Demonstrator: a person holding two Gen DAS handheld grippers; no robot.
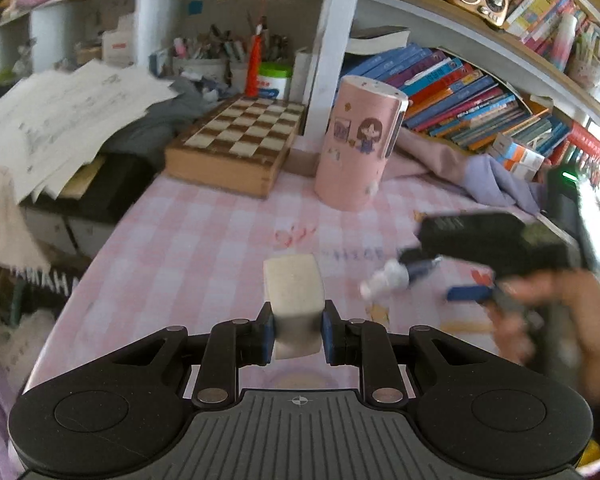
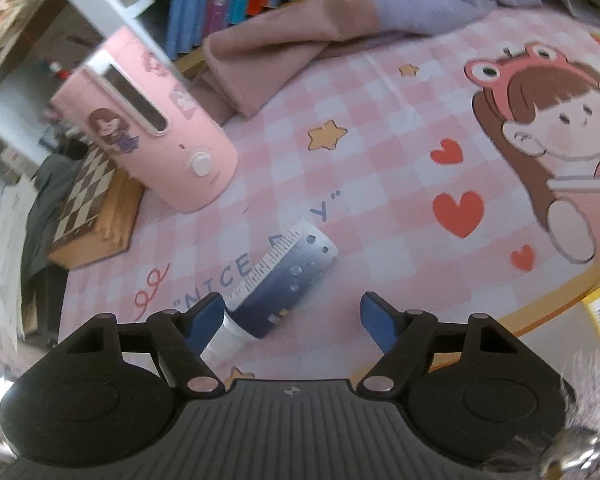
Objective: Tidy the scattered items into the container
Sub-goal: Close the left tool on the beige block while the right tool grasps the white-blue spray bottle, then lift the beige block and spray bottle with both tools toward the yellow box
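- The blue-and-white tube lies flat on the pink checked mat, low and left of centre in the right wrist view. Its long axis runs diagonally, white cap at lower left, crimped end at upper right.
- The right gripper sits just below the tube with its jaws spread and nothing gripped. The left blue pad is right beside the cap end; the right pad is well clear of the tube. So the tube lies off-centre, towards the left jaw, and skewed to the jaw line.
- Judgement: this hand is the nearer one; it needs to shift left and roll to take the tube across its width.
- The left gripper is clamped on a pale block, seemingly an eraser, held above the mat at lower centre of the left wrist view.
- The pink cylindrical container stands upright beyond it, upper centre-right, well apart from the eraser, beside the chessboard box.
- The person's hand shows blurred at the right edge.
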